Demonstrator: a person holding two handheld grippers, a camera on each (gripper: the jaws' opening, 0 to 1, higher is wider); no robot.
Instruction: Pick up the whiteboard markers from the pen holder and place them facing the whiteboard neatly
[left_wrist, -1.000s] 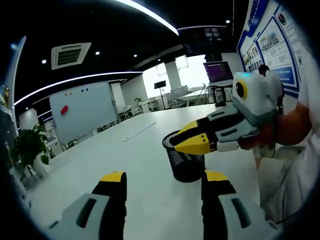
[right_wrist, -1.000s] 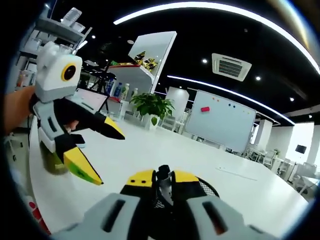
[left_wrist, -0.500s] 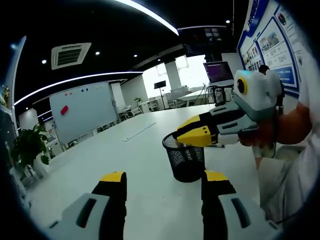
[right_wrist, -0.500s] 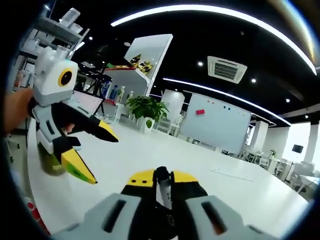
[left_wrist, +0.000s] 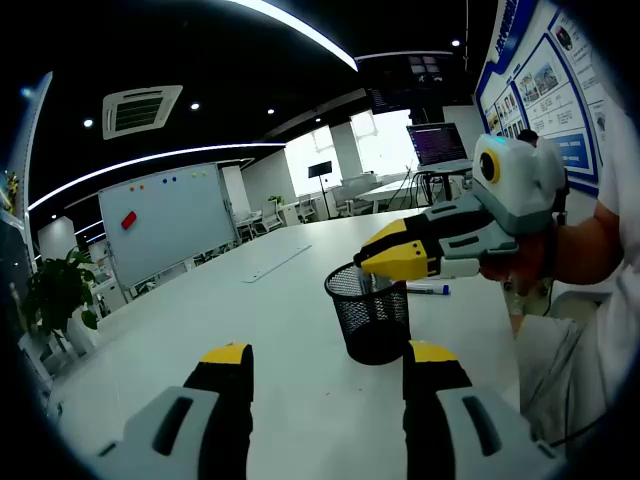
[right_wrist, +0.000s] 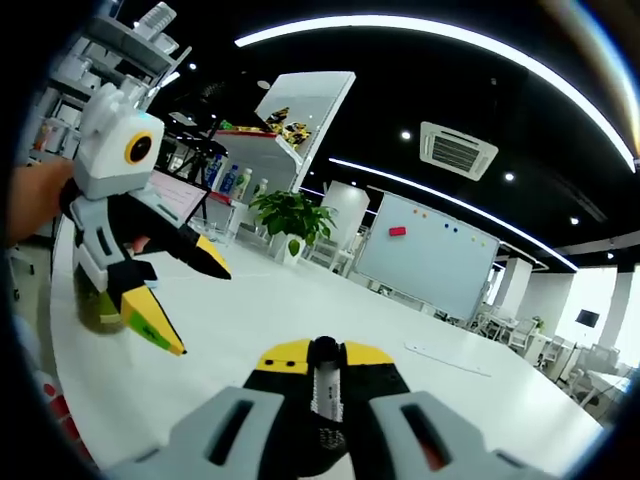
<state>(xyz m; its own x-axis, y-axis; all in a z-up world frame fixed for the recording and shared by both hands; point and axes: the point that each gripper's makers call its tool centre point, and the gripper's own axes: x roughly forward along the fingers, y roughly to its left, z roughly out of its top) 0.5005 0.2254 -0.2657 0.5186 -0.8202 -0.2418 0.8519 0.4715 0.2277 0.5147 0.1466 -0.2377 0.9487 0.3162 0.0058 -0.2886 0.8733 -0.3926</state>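
Clearly, the right gripper (right_wrist: 322, 362) clamped a whiteboard marker (right_wrist: 323, 385) above the pen holder (left_wrist: 372, 312); the left gripper (left_wrist: 325, 362) stood wide nearby.

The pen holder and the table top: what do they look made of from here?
The pen holder looks like black wire mesh, likely metal: a fine see-through grid with a solid rim. The table is a smooth white top, probably laminate, with a soft sheen that mirrors the ceiling light; the pictures cannot settle the exact material.

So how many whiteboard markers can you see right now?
2: one white marker lying on the table behind the black mesh pen holder, one gripped by the right gripper. More may hide inside the holder.
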